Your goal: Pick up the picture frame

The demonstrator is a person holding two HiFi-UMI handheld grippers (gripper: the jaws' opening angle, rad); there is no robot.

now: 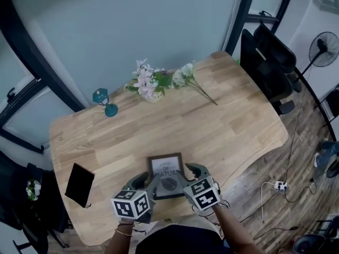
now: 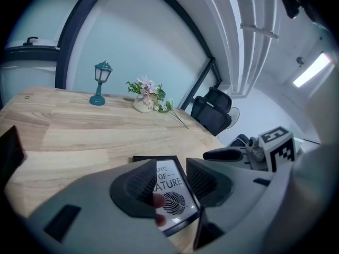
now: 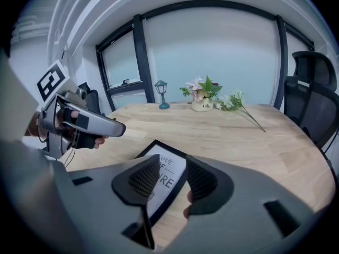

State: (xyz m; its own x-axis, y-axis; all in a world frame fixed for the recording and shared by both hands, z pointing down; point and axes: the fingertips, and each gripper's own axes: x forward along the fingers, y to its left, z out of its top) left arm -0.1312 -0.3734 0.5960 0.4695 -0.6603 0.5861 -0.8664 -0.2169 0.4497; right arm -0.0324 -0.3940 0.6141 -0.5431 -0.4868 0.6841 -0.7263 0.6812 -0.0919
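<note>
Visibly spread, ribbed fingers (image 2: 139, 187) of left gripper (image 2: 170, 178) and right gripper (image 3: 172, 178) flank the black rectangular picture frame (image 1: 166, 166).

I'm at a light wooden table (image 1: 222, 115) with rounded corners, set against a pale blue-grey wall (image 1: 132, 25) crossed by dark window frames (image 3: 140, 62). To my right, a black office chair (image 1: 270, 62) stands near the table's far corner, with a standing fan (image 1: 324, 49) beyond it. The floor (image 1: 307, 142) is brown wood plank, with a white power strip (image 1: 280, 186) and cables lying on it. A bright strip light (image 2: 310, 70) glows overhead.
</note>
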